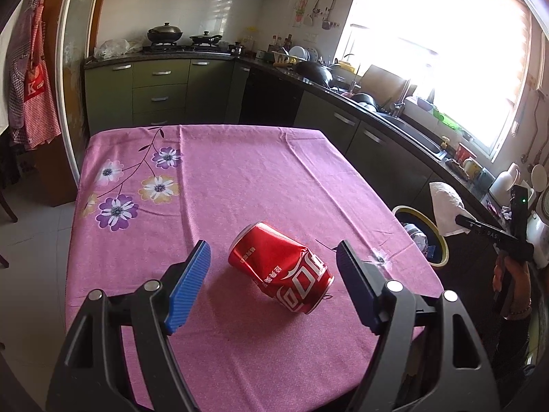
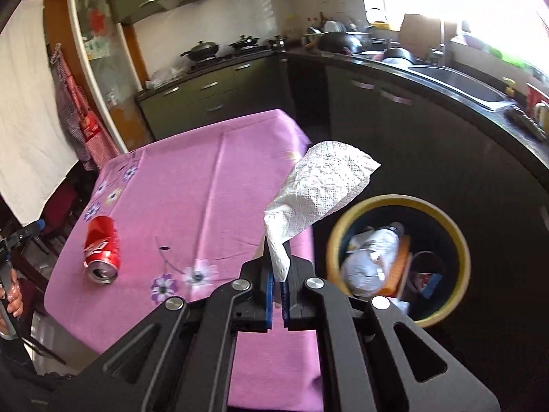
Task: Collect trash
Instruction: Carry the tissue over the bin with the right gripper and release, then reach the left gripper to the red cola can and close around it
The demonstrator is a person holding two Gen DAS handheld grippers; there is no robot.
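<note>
A dented red cola can [image 1: 279, 269] lies on its side on the pink flowered tablecloth [image 1: 240, 171]. My left gripper [image 1: 274, 257] is open, its blue pads on either side of the can and clear of it. My right gripper [image 2: 278, 267] is shut on a white paper towel [image 2: 319, 189], which stands up from the jaws just past the table's right edge, near a yellow-rimmed bin [image 2: 399, 261]. In the left wrist view, the right gripper [image 1: 461, 221] holds the towel [image 1: 446, 206] above the bin [image 1: 422, 237]. From the right wrist the can [image 2: 101, 249] shows at the left.
The bin holds a plastic bottle [image 2: 370, 261] and other rubbish. Dark kitchen cabinets and a counter with a sink [image 2: 459, 82] run along the right. A stove with pans [image 1: 182, 39] stands at the back. A hand [image 2: 13, 295] with the left gripper shows at the left edge.
</note>
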